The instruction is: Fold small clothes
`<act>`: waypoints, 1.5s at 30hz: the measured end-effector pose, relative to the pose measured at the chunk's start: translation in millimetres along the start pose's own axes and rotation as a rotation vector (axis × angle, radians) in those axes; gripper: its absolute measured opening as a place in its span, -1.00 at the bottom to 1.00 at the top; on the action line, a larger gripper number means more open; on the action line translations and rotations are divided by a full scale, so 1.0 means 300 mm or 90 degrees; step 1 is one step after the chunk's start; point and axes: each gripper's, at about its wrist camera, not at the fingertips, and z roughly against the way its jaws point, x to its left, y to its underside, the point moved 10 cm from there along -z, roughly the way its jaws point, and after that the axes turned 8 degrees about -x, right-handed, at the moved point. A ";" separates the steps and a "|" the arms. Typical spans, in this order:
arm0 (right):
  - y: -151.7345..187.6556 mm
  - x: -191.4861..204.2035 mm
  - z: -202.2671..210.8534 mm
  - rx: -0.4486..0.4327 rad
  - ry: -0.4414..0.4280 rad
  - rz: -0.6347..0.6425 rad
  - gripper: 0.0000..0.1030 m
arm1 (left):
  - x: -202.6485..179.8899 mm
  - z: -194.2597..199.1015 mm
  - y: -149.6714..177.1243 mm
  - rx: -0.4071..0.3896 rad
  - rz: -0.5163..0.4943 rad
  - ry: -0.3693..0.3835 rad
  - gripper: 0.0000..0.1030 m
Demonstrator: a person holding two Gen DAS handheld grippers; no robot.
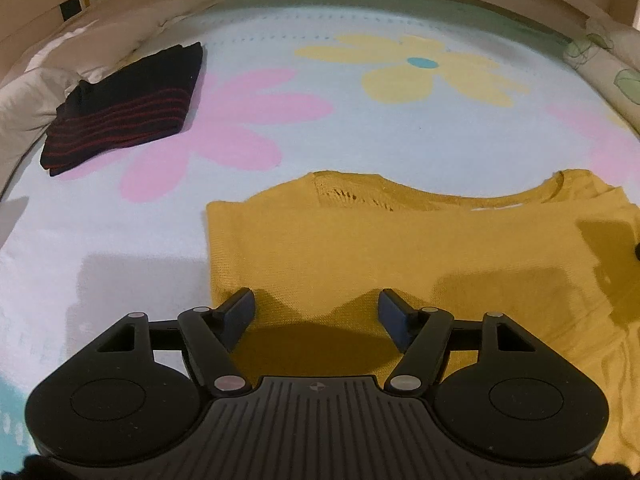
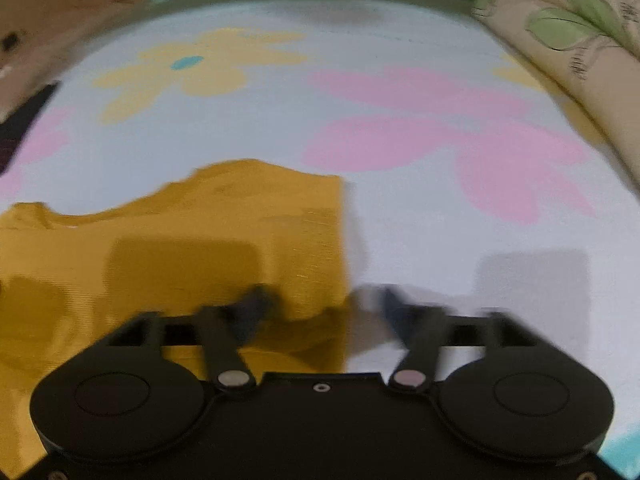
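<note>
From my left wrist view, the mustard knit top (image 1: pixel 400 248) lies flat on the flowered bedspread (image 1: pixel 340 128), filling the centre out to 3 o'clock. My left gripper (image 1: pixel 316 316) hangs over its near left part, jaws apart, nothing pinched between them. At 10 o'clock a folded dark garment with red stripes (image 1: pixel 124 108) rests beside a pale pillow (image 1: pixel 28 96). In my blurred right wrist view, the right gripper (image 2: pixel 320 312) straddles the top's right edge, jaws spread, no cloth clamped. A leaf-print cushion (image 2: pixel 568 32) sits at 2 o'clock.
</note>
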 end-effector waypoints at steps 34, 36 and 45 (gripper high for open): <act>0.554 -0.083 0.583 0.176 -0.201 0.000 0.72 | -0.007 0.597 0.618 0.083 0.016 0.061 0.52; 0.601 -0.084 0.620 0.187 -0.209 -0.002 0.71 | -0.018 0.625 0.643 0.079 0.013 0.063 0.52; 0.764 -0.089 0.680 0.270 -0.234 -0.015 0.62 | -0.042 0.682 0.743 0.111 0.025 0.082 0.52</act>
